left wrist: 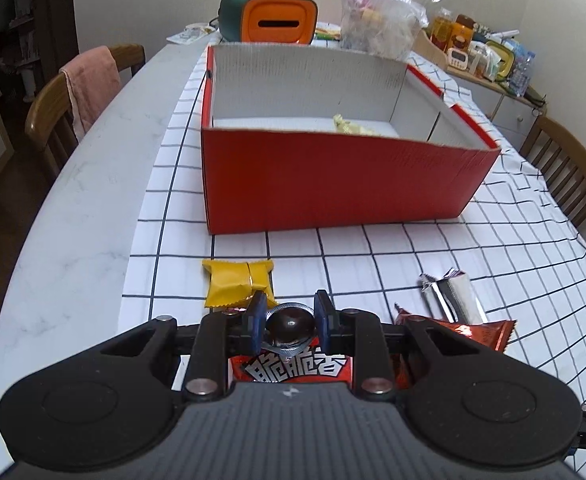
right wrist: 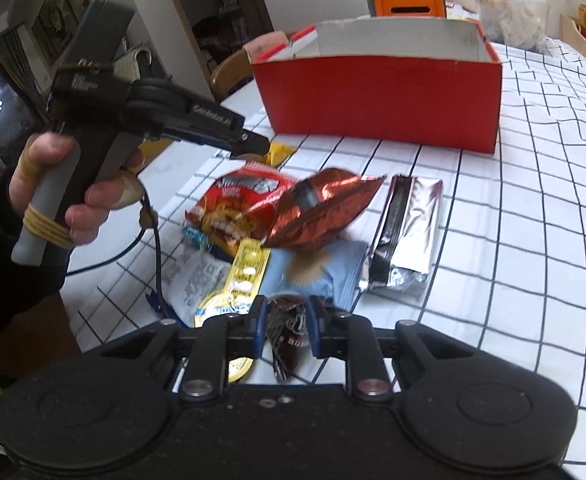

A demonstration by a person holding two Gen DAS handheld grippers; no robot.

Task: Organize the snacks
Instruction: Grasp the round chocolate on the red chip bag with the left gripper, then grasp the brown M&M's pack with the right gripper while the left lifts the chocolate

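Note:
My left gripper (left wrist: 289,322) is shut on a round dark snack with a silver rim (left wrist: 290,325), held above a red noodle-snack bag (left wrist: 293,370). It also shows in the right wrist view (right wrist: 253,142), over the snack pile. My right gripper (right wrist: 285,322) is shut on a small dark brown packet (right wrist: 287,336). The red box (left wrist: 333,180) stands ahead, open, with a yellowish snack (left wrist: 351,125) inside. On the cloth lie a yellow packet (left wrist: 237,284), a silver pack (right wrist: 407,232), a shiny red bag (right wrist: 317,212), a blue packet (right wrist: 325,268) and a lion-print bag (right wrist: 229,208).
The table (left wrist: 73,220) carries a white grid cloth (left wrist: 453,248). Behind the box stand an orange-green case (left wrist: 271,18) and a clear plastic bag (left wrist: 377,16). Wooden chairs stand at the left (left wrist: 53,112) and right (left wrist: 565,168). A shelf of jars (left wrist: 477,52) is at the far right.

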